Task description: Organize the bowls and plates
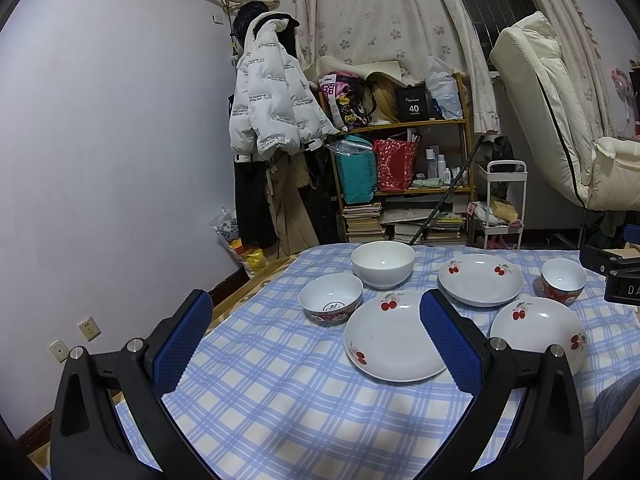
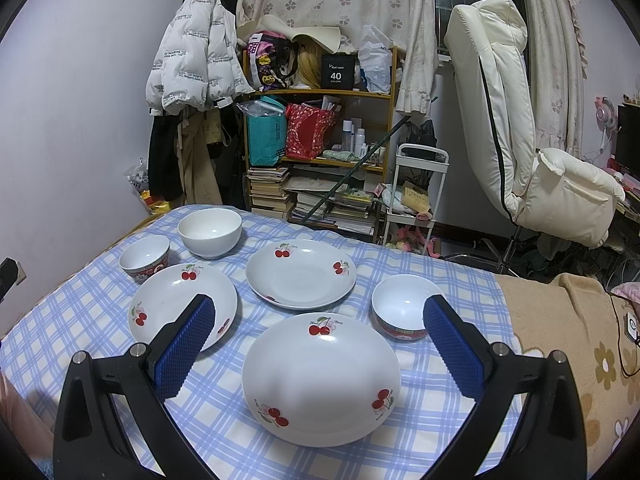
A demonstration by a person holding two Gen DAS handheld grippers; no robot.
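Three white cherry-print plates lie on the blue checked cloth: a near one (image 2: 320, 376), a left one (image 2: 176, 300) and a far one (image 2: 300, 272). A plain white bowl (image 2: 210, 232) and a red-rimmed bowl (image 2: 144, 258) stand at the far left; another red-rimmed bowl (image 2: 404, 308) stands at the right. In the left wrist view I see the left plate (image 1: 388, 336), far plate (image 1: 480, 280), near plate (image 1: 536, 328), white bowl (image 1: 383, 264) and both patterned bowls (image 1: 331, 298) (image 1: 563, 280). My left gripper (image 1: 316, 312) is open above the cloth. My right gripper (image 2: 320, 316) is open above the near plate.
The table's left edge drops to the floor by a lilac wall. Behind the table stand a cluttered wooden shelf (image 2: 320, 128), a coat rack with a white jacket (image 2: 192, 52), a white trolley (image 2: 416, 192) and a cream chair (image 2: 520, 120). A beige flowered blanket (image 2: 560, 340) lies at right.
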